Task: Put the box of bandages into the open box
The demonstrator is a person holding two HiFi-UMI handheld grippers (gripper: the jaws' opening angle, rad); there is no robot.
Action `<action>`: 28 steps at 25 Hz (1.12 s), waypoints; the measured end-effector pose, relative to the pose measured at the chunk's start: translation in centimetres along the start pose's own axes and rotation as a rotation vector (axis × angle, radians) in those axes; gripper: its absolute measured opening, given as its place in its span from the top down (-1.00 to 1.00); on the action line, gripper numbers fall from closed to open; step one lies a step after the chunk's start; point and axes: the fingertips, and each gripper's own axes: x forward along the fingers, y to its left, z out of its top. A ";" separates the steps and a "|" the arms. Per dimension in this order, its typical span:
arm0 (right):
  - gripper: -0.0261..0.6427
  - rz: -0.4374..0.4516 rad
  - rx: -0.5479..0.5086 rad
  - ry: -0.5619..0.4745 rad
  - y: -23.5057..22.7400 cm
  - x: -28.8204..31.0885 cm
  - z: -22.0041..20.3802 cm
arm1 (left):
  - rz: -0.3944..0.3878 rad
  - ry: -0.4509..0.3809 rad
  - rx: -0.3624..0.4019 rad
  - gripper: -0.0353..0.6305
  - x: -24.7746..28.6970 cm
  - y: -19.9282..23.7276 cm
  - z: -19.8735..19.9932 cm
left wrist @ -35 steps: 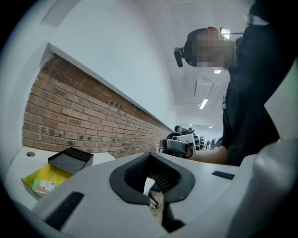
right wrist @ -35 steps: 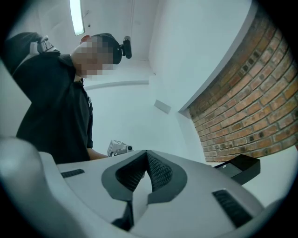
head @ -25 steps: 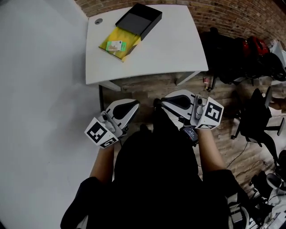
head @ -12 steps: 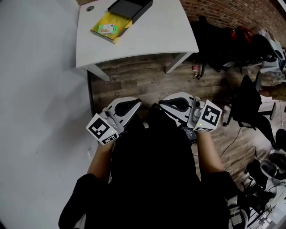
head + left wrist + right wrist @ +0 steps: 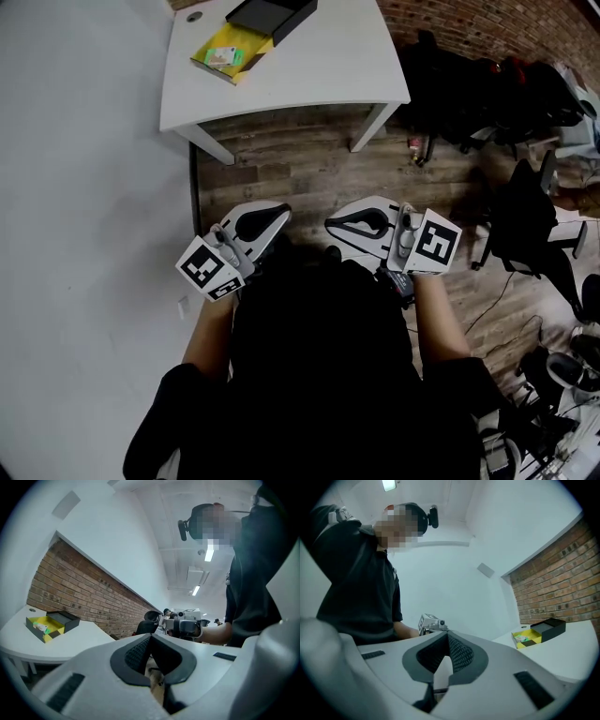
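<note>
On the white table lies an open yellow box with a black box against its far side. A small green and white box of bandages rests inside the yellow box. My left gripper and right gripper are held close to the person's body over the wooden floor, well short of the table. Both are shut with nothing between the jaws. The left gripper view shows the yellow box far to the left. In the right gripper view the same box sits far to the right.
A white wall runs along the left. Black office chairs and bags crowd the right side by the brick wall. Table legs stand on the wooden floor between me and the table.
The table with the boxes has slid toward the top of the head view, so the person stands farther from it. Both grippers stay shut near the body.
</note>
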 end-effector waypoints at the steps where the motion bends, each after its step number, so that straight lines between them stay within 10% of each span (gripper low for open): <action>1: 0.91 0.004 0.006 -0.017 0.4 -1.0 -0.1 | 0.000 0.004 -0.001 0.85 0.6 -0.8 -0.3; 28: 0.91 -0.057 0.032 -0.108 3.2 -13.5 -1.9 | -0.109 0.063 0.052 0.85 9.5 -11.9 -1.7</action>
